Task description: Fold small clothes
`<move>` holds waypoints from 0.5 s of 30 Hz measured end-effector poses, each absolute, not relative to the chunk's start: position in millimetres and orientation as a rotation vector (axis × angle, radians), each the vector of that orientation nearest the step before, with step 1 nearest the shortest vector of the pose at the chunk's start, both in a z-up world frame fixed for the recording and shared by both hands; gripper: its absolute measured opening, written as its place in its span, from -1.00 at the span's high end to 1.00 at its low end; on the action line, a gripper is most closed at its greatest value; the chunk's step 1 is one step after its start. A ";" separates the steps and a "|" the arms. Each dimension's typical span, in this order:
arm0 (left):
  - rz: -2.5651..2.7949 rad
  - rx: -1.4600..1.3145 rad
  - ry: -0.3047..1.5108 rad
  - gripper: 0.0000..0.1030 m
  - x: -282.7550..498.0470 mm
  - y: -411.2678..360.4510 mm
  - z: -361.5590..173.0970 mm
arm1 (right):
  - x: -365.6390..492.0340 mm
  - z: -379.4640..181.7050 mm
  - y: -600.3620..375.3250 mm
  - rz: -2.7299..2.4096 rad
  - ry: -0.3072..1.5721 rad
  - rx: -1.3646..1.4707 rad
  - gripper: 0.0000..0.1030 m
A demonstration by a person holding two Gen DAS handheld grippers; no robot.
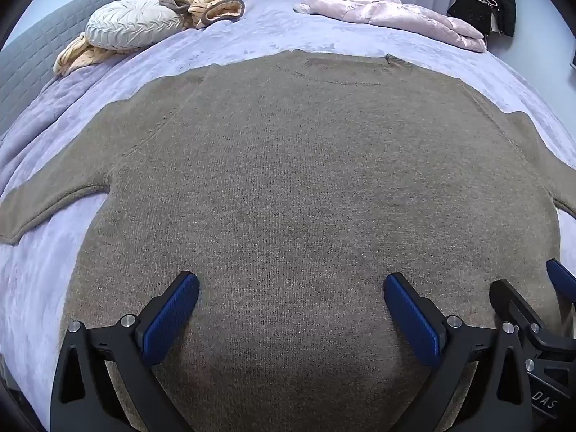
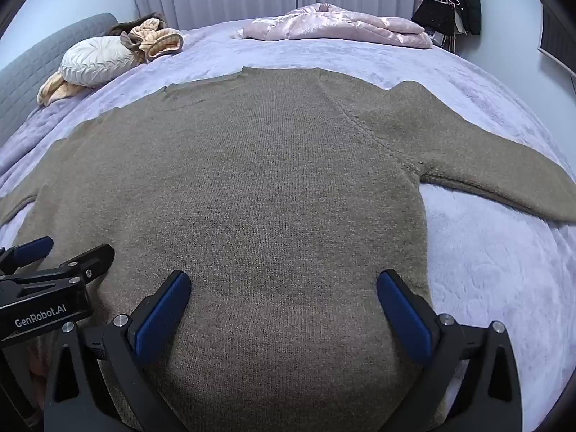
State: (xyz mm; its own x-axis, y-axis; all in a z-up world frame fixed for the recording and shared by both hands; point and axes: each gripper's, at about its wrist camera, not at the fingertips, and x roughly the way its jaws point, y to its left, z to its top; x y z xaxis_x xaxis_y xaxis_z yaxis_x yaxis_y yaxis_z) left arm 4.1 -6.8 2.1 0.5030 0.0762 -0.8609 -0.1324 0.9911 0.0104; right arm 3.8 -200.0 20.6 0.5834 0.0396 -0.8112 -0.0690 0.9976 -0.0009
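Sweater: brown knit sweater (image 1: 288, 180) lies flat, sleeves spread, on the lilac bed (image 1: 252, 36).
Left tongs (image 1: 291, 298): spread wide above its hem, empty.
Right tongs (image 2: 283, 295): likewise wide, empty.

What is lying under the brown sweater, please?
The brown sweater lies flat on a lavender plush blanket showing all around it. Anything beneath its body is covered.

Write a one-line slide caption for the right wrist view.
Open right gripper above flat brown knitted sweater on lilac plush bedspread.
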 end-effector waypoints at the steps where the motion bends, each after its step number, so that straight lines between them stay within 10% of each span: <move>1: 0.126 -0.061 1.049 -1.00 5.4 -6.6 2.2 | 3.8 20.9 -200.0 0.063 0.947 -0.034 -1.00; 15: 0.142 -0.047 1.094 -1.00 10.5 -9.7 0.4 | 7.3 18.8 -194.0 0.040 0.969 -0.074 -1.00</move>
